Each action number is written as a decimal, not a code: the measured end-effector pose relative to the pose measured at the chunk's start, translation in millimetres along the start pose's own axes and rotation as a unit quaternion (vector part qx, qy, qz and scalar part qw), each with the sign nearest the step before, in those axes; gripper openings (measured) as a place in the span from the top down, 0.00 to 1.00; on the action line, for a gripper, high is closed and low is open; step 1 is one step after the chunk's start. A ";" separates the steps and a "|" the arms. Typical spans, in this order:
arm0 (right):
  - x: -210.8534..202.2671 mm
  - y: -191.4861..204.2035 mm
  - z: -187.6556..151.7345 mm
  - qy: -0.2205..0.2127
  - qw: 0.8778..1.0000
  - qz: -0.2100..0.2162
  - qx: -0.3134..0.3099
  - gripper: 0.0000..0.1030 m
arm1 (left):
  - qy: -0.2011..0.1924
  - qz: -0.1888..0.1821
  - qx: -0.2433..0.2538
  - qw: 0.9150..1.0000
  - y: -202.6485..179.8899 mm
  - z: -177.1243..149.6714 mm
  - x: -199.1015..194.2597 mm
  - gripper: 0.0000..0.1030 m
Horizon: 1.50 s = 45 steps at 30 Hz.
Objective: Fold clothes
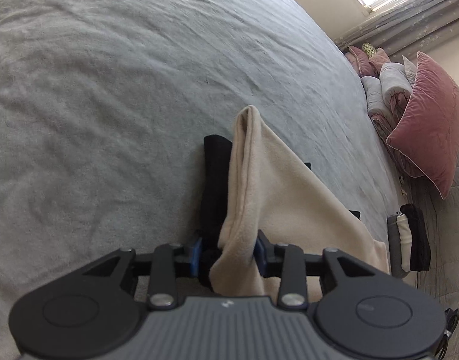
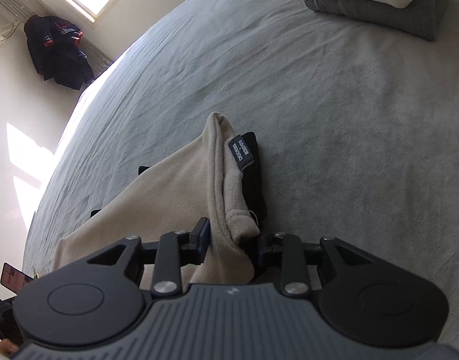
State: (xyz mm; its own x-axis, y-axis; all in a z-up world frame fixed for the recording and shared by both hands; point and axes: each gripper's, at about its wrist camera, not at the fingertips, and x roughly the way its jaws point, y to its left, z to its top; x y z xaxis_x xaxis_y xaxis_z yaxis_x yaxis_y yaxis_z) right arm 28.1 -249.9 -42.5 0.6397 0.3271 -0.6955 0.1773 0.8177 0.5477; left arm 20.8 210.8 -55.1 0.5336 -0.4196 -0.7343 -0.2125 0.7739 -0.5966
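Note:
A cream fleece garment (image 1: 277, 198) with black trim is stretched between both grippers above the grey bedspread (image 1: 124, 90). My left gripper (image 1: 228, 253) is shut on one bunched edge of it, cream and black cloth pinched between the blue pads. In the right wrist view the same cream garment (image 2: 175, 198) shows a dark label (image 2: 240, 152) near its folded tip. My right gripper (image 2: 230, 247) is shut on the opposite edge. The cloth sags between the two grips toward the bed.
A stack of folded clothes, grey, white and black (image 2: 376, 3), lies on the bedspread (image 2: 319, 105); the same stack (image 1: 409, 243) shows at the bed's edge. Pink pillows (image 1: 430, 123) and rolled bedding (image 1: 385, 90) sit by the curtain. Dark clothes (image 2: 57, 51) hang on the wall.

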 end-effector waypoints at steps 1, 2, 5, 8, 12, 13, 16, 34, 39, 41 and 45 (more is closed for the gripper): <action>-0.2 1.4 0.0 -0.006 1.000 -0.004 -0.009 0.62 | -0.004 0.000 0.002 1.000 0.0 2.0 -4.0 0.63; -2.4 3.9 1.5 -0.013 1.000 -0.013 -0.021 0.58 | -0.017 0.007 0.007 1.000 -1.6 4.6 -10.3 0.63; -12.9 17.9 5.9 -0.067 0.994 -0.047 -0.075 0.57 | -0.098 0.034 0.048 0.993 -15.2 11.5 -36.2 0.63; -18.7 42.3 1.9 -0.134 0.978 -0.077 -0.140 0.57 | -0.155 0.035 0.105 0.982 -39.7 14.5 -44.3 0.63; -3.0 73.6 -17.0 -0.153 0.961 -0.067 -0.218 0.57 | -0.176 0.031 0.199 0.964 -73.9 4.1 -21.9 0.63; 4.1 78.9 -21.1 -0.149 0.960 -0.063 -0.229 0.57 | -0.181 0.034 0.214 0.959 -77.9 1.5 -14.3 0.63; 25.3 94.8 -33.2 -0.135 0.955 -0.051 -0.260 0.57 | -0.191 0.047 0.242 0.950 -80.5 -4.2 6.6 0.63; 68.0 125.2 -75.5 -0.147 0.936 -0.020 -0.319 0.56 | -0.166 0.046 0.156 0.973 -44.0 16.5 38.9 0.67; 62.0 119.5 -79.6 -0.168 0.936 -0.022 -0.310 0.56 | -0.164 0.056 0.149 0.974 -46.9 17.3 43.4 0.67; 57.3 112.8 -74.7 -0.169 0.937 -0.033 -0.303 0.55 | -0.163 0.060 0.151 0.973 -48.3 16.4 43.0 0.67; 48.8 99.3 -64.9 -0.175 0.937 -0.059 -0.296 0.53 | -0.162 0.060 0.150 0.973 -47.9 15.7 40.3 0.67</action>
State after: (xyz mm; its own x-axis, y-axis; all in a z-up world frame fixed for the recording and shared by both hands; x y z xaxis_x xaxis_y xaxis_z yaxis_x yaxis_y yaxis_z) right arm 28.4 -122.0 -52.2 0.8659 0.1277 -0.4837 -0.1180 0.9917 0.0505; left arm 65.3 164.3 -51.1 0.7607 -0.1828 -0.6228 -0.0663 0.9326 -0.3547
